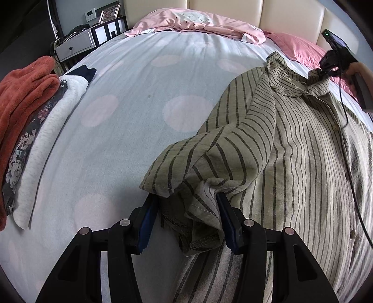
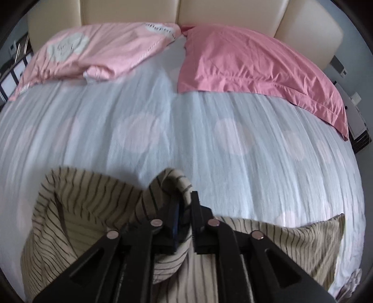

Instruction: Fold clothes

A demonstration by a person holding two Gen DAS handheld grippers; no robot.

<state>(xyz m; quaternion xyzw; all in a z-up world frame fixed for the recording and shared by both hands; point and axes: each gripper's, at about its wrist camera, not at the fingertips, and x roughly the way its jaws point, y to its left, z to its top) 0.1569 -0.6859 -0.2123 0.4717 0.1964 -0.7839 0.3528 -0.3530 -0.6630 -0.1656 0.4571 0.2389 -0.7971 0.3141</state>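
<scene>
A beige shirt with dark stripes point(image 1: 291, 139) lies button side up on the pale blue bedspread point(image 1: 130, 116). One sleeve is folded in over the body, and its cuff hangs loosely between the spread blue-padded fingers of my left gripper point(image 1: 186, 201), which is open. In the right wrist view, my right gripper point(image 2: 186, 202) is shut on a raised fold of the shirt point(image 2: 93, 202) near the collar. The left wrist view shows that right gripper point(image 1: 333, 60) at the shirt's far shoulder, with a hand behind it.
A stack of folded clothes point(image 1: 35, 116), with an orange fleece on top, sits at the bed's left edge. Two pink pillows point(image 2: 251, 63) lie against the cream headboard point(image 2: 130, 11). A grey nightstand point(image 1: 74, 45) stands far left. A black cable point(image 1: 349, 149) trails over the shirt.
</scene>
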